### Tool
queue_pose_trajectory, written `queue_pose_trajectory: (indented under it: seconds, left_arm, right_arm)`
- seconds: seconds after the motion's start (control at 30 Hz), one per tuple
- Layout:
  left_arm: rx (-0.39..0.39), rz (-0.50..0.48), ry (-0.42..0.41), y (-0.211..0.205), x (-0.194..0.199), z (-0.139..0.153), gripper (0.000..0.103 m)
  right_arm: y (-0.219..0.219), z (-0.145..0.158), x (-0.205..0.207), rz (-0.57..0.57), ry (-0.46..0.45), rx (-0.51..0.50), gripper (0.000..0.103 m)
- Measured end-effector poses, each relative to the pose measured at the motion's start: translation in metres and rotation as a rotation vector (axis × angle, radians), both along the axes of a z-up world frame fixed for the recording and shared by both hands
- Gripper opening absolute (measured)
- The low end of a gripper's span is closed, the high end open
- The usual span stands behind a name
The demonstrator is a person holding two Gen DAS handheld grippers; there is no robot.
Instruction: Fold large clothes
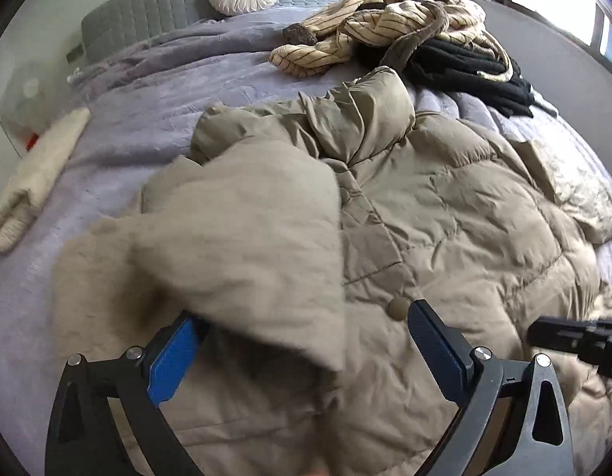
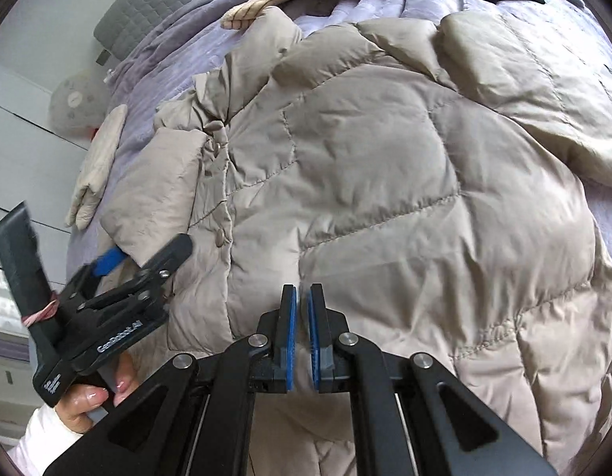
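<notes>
On the bed [image 1: 155, 91], a beige puffer coat [image 1: 444, 206] lies spread, collar toward twelve o'clock and hem toward six, so its long axis runs up and down both views.

At the left, the left claw [image 1: 302, 341] has its jaws wide apart. A folded-over flap of the coat [image 1: 242, 238], likely a sleeve or front panel, drapes through the gap between them, loose and blurred, with no pad pressing it. From this claw the snap placket [image 1: 377, 246] runs off toward about one o'clock, and the coat's main body spreads toward two and three.

Further right, the right claw [image 2: 302, 309] hovers above the lower body of the coat with its jaws nearly together and nothing between them; the quilted panels stretch ahead toward twelve.

Judged from this, the left claw is nearer the loose flap, the right nearer the far side, which seems not yet folded in.
</notes>
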State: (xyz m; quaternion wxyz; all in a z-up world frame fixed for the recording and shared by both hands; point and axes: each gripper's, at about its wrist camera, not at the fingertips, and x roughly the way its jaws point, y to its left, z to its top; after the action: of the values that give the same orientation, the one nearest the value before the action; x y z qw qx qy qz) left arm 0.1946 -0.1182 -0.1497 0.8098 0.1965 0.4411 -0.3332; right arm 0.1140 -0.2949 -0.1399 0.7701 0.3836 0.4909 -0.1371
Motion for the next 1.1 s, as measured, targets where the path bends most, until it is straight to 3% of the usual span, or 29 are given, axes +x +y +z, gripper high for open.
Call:
queue_pose_trajectory:
  seconds: [0.07,0.1,0.17,0.2,0.23,0.3,0.4,0.5,0.53,0.6,0.77,0.87,0.97,1.0,1.03,1.1]
  left_arm:
    - [0.001,0.007,0.004,0.013,0.0,0.009,0.1]
    - [-0.011,0.007,0.003,0.019,0.002,0.013,0.1]
    - [-0.058,0.028,-0.005,0.049,0.009,0.031,0.1]
    - [-0.073,0.053,-0.012,0.062,0.014,0.036,0.1]
    - [-0.079,0.074,-0.017,0.069,0.018,0.039,0.1]
    - [-0.096,0.143,-0.015,0.101,0.037,0.044,0.1]
    - [-0.106,0.289,0.042,0.154,0.08,0.04,0.1]
    - [-0.173,0.438,0.155,0.198,0.118,0.022,0.1]
    - [-0.185,0.459,0.178,0.204,0.123,0.016,0.1]
    - [-0.208,0.503,0.242,0.219,0.14,0.0,0.1]
    - [-0.283,0.483,0.373,0.214,0.168,-0.027,0.1]
    - [-0.318,0.462,0.485,0.196,0.182,-0.047,0.1]
    - [-0.33,0.459,0.503,0.176,0.19,-0.057,0.098]
    - [-0.343,0.453,0.504,0.173,0.19,-0.055,0.082]
    - [-0.367,0.441,0.512,0.169,0.191,-0.054,0.056]
    - [-0.391,0.423,0.515,0.163,0.193,-0.049,0.03]
  right_arm:
    - [0.0,0.005,-0.01,0.017,0.0,-0.008,0.007]
    - [0.006,0.011,0.001,0.041,-0.004,-0.027,0.012]
    - [0.02,0.025,0.012,0.097,-0.022,-0.082,0.051]
    - [0.03,0.031,0.022,0.128,-0.037,-0.119,0.086]
    - [0.041,0.038,0.031,0.165,-0.066,-0.154,0.092]
    - [0.066,0.046,0.051,0.264,-0.09,-0.234,0.092]
    - [0.113,0.043,0.094,0.399,-0.055,-0.399,0.092]
    - [0.139,0.03,0.13,0.461,-0.006,-0.577,0.086]
    - [0.138,0.025,0.135,0.455,-0.004,-0.623,0.058]
    - [0.121,0.017,0.138,0.406,0.019,-0.589,0.005]
    - [0.044,0.004,0.091,0.182,-0.016,-0.362,0.005]
    - [0.019,-0.008,0.069,0.115,0.019,-0.296,0.005]
    - [0.002,-0.024,0.058,0.061,0.043,-0.209,0.004]
    - [-0.003,-0.027,0.056,0.041,0.039,-0.179,0.004]
    - [-0.006,-0.029,0.056,0.032,0.038,-0.171,0.004]
    - [-0.008,-0.028,0.059,0.017,0.031,-0.145,0.004]
